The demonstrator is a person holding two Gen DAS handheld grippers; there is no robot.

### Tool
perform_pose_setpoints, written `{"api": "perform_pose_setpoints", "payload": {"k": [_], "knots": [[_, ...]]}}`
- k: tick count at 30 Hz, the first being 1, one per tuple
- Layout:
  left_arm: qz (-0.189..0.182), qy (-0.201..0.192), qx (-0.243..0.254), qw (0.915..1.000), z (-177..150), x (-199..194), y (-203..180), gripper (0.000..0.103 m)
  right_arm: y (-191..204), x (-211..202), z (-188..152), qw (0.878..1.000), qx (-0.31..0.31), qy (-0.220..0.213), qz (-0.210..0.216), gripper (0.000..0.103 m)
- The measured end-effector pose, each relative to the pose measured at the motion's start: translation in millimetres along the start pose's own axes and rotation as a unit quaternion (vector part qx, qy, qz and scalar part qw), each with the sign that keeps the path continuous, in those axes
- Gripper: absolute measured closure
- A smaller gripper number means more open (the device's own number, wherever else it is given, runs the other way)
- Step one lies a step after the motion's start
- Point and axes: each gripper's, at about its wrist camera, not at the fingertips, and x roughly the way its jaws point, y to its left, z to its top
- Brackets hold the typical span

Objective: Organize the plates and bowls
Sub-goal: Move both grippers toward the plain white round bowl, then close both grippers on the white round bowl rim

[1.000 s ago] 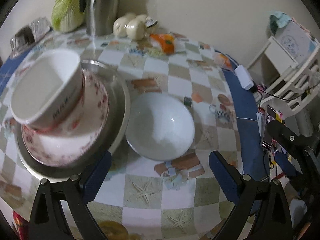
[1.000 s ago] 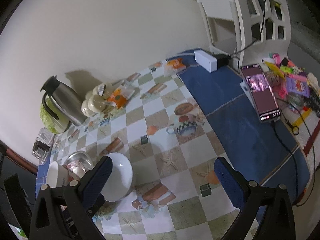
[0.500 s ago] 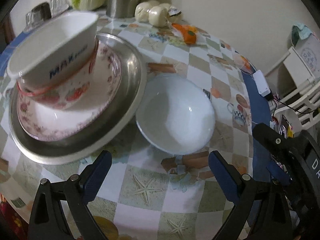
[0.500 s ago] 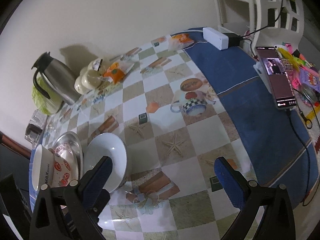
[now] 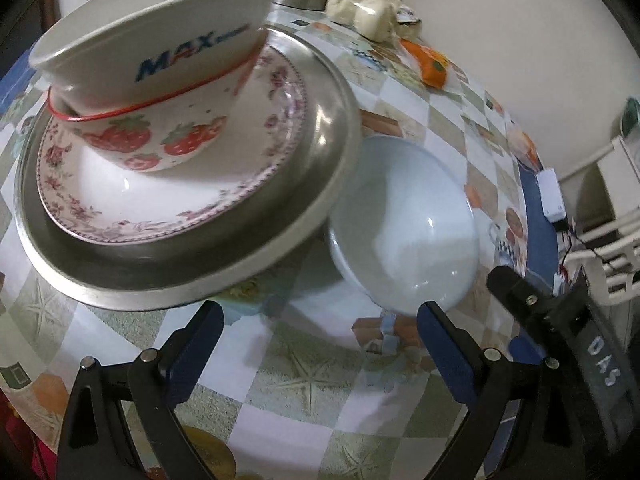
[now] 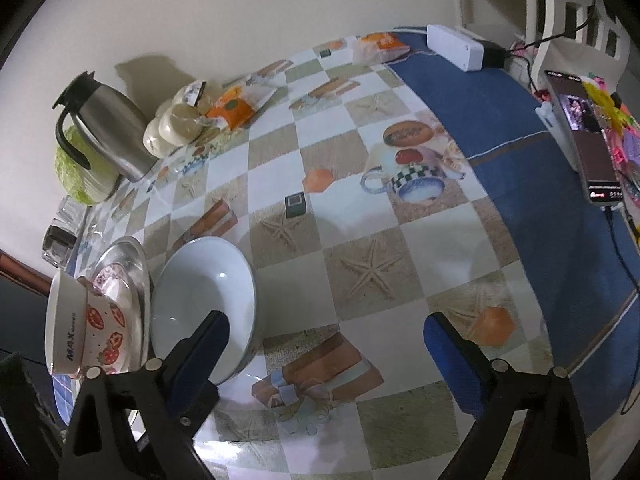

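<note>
Only the right view shows the steel jug (image 6: 106, 124); right claw (image 6: 326, 342) closing, empty, angled down beside the white bowl (image 6: 204, 300); left claw (image 5: 318, 338) apart

White bowl (image 5: 404, 220); strawberry-print bowl (image 5: 160, 136); pink-floral plate (image 5: 172, 200); silver tray (image 5: 192, 272); checkered starfish tablecloth (image 6: 372, 272).
</note>
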Motion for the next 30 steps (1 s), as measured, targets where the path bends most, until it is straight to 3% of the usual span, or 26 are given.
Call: {"api": "perform_pose_setpoints", "payload": {"k": [8, 13, 15, 30], "knots": [[0.007, -0.011, -0.024, 0.9996, 3.5, 0.6, 8.9, 0.006, 7.9, 12.7, -1.1, 0.999, 0.006, 0.010, 0.048, 0.019], [0.005, -0.004, -0.036, 0.9993, 6.6, 4.5, 12.5, 0.006, 12.7, 18.6, -0.1, 0.999, 0.006, 0.007, 0.045, 0.043], [0.007, -0.006, -0.045, 0.9990, 8.0, 4.5, 16.1, 0.006, 11.5, 21.6, 0.8, 0.999, 0.008, 0.009, 0.044, 0.046], [0.001, 0.006, -0.072, 0.9974, 8.9, 12.2, 28.4, 0.006, 13.5, 46.3, -1.0, 0.999, 0.003, 0.020, 0.035, 0.050]]}}
